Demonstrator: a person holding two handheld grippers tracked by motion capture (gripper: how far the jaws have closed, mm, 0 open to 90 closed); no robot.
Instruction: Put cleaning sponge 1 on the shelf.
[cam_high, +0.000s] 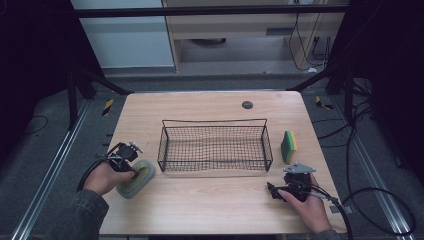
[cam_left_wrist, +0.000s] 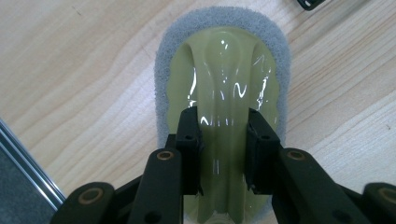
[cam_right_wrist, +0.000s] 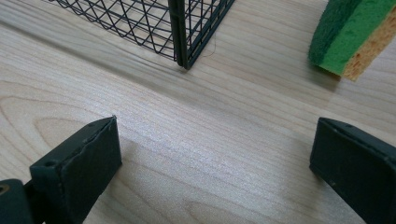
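Scrubber (cam_left_wrist: 219, 93) lies flat on the surface (cam_high: 210, 200), left of the basket (cam_high: 215, 145). My left gripper (cam_left_wrist: 223, 149) squeezes its shiny ridge; my right gripper (cam_right_wrist: 210, 163) gapes wide, holding nothing. That ridge looks slippery, so it might slide out when lifted.

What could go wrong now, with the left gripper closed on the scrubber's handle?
1. The left gripper pinches the scrubber by its glossy handle ridge, which may slip when lifted.
2. The wire basket has tall walls; the scrubber could catch its rim.
3. The grip sits near one end, so the scrubber may tilt.
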